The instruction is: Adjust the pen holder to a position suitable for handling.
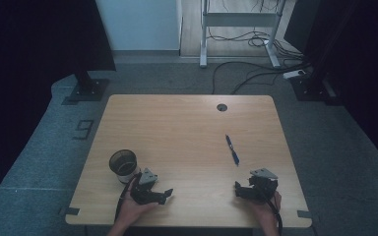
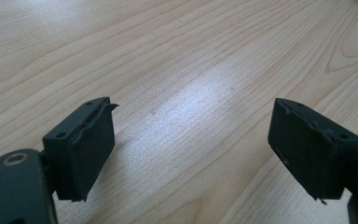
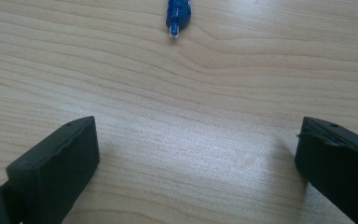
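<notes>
Both grippers wide open and empty on counter (image 1: 187, 128); likely next: right gripper (image 3: 196, 158) straddles blue pen (image 1: 232, 150) mid-barrel, squarely, for mesh cup (image 1: 123, 164); left gripper (image 2: 191, 149) idle

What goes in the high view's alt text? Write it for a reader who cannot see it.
A person's hands hold the left gripper and right gripper low at the near edge of a wooden table. A blue pen lies just beyond the right gripper, and a black mesh cup stands beside the left one.
</notes>
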Demonstrator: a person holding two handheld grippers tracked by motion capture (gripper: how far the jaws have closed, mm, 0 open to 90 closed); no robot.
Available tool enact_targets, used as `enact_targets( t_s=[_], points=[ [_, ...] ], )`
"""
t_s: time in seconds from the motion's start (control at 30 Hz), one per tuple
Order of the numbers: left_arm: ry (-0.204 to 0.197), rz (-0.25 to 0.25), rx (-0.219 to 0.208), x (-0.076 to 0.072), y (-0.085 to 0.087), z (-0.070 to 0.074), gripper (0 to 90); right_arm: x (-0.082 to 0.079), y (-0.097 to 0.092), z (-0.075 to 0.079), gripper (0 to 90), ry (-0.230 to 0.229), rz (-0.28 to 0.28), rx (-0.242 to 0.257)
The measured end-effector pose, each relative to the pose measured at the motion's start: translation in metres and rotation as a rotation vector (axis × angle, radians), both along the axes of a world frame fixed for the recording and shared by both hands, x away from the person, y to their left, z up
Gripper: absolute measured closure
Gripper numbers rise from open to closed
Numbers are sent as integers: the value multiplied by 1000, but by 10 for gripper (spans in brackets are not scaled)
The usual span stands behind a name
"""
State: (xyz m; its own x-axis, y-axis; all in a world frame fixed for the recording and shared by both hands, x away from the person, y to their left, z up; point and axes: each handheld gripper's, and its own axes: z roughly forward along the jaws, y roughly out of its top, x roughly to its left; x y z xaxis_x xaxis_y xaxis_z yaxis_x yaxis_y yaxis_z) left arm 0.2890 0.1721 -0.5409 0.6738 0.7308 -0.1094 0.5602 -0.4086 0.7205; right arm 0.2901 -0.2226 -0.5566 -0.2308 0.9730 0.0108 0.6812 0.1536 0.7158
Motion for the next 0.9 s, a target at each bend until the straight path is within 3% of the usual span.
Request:
enact_targets(
  t_s=[0.4,0.67,0.9],
  points=[
    [-15,-1,-15,-2,1,3,152,0,0,0,0,2,-1,0],
    [-74,-5,-28,-8,5,21,154,1,0,0,0,3,1,3],
    [-91,-7,-54,-12,10,31,153,1,0,0,0,4,1,2]
  ],
)
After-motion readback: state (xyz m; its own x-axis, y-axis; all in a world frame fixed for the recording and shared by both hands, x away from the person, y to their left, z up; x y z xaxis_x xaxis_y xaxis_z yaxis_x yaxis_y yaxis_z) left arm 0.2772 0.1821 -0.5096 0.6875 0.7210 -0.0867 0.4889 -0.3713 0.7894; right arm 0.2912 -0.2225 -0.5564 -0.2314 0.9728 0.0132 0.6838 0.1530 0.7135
